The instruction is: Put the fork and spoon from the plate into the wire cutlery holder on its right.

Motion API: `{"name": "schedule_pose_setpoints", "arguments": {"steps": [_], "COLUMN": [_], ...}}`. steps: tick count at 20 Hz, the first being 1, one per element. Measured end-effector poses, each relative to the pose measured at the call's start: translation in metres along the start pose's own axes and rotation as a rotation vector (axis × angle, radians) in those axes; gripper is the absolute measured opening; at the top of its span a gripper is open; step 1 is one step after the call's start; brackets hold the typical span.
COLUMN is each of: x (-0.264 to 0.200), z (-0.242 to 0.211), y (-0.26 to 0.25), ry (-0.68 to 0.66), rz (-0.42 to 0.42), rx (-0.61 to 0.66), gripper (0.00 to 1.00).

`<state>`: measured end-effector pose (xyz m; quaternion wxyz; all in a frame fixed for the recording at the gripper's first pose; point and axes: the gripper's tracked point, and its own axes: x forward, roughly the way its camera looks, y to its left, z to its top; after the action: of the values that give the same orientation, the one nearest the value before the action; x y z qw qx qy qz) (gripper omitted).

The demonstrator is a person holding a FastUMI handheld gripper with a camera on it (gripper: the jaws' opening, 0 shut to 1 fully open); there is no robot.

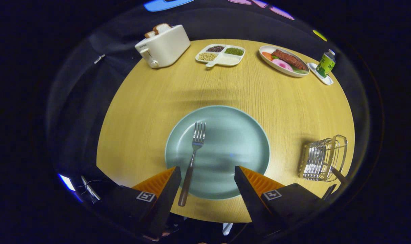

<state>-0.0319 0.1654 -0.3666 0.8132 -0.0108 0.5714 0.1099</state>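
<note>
A pale green plate [239,135] lies on the round wooden table, just ahead of my fingers. A fork [193,159] with a dark handle rests on the plate's left half, tines pointing away, its handle end running past the rim beside my left finger. My gripper [207,169] hovers over the near edge of the plate, open, with nothing between its fingers. The wire cutlery holder [322,159] stands to the right of the plate, and a dark handle [339,176] sticks out of it toward the table's edge; I take it for the spoon's.
Along the far side of the table stand a white toaster [163,45] with bread in it, a divided dish of beans [220,55], an oval plate of food [284,61] and a green can on a small tray [325,66]. Bare wood lies between these and the plate.
</note>
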Motion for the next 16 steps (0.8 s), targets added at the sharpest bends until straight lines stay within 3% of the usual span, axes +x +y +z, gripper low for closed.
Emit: {"name": "schedule_pose_setpoints", "arguments": {"steps": [6, 8, 9, 14, 15, 16], "x": [0.024, 0.026, 0.028, 0.041, 0.039, 0.042], "z": [-0.016, -0.022, -0.025, -0.039, -0.034, -0.036], "y": [0.003, 0.002, 0.001, -0.006, -0.006, -0.003], "ry": [0.068, 0.107, 0.121, 0.180, 0.173, 0.173], "rz": [-0.006, -0.032, -0.035, -0.053, -0.050, -0.034], "rx": [0.030, 0.030, 0.025, 0.009, 0.006, 0.000], "gripper": [0.92, 0.74, 0.60, 0.57, 0.34, 0.26]}}
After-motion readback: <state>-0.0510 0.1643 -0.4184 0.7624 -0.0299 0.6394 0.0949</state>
